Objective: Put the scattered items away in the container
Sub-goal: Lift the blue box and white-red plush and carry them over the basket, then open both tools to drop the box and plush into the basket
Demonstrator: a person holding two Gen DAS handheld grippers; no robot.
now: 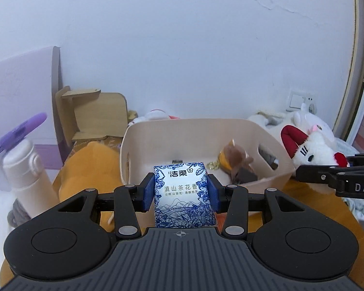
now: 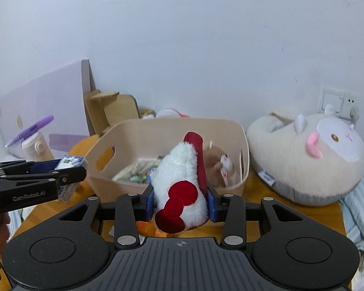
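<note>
My left gripper (image 1: 180, 192) is shut on a blue-and-white tissue pack (image 1: 182, 194) and holds it in front of the beige container (image 1: 206, 126). It also shows at the left of the right wrist view (image 2: 70, 172) with the pack (image 2: 71, 162). My right gripper (image 2: 180, 202) is shut on a white plush cat with red bows (image 2: 179, 181), just before the container's (image 2: 157, 126) near rim. The cat also shows at the right of the left wrist view (image 1: 313, 145). A brown plush toy (image 1: 237, 160) and small items lie inside the container.
A large cream plush (image 2: 310, 152) lies right of the container. An orange plush (image 1: 89, 167), a white bottle (image 1: 29, 172) and a purple pen (image 1: 14, 133) are at the left. A wooden stand (image 1: 97, 114) is behind. Striped fabric (image 2: 361, 194) hangs off the table's right edge.
</note>
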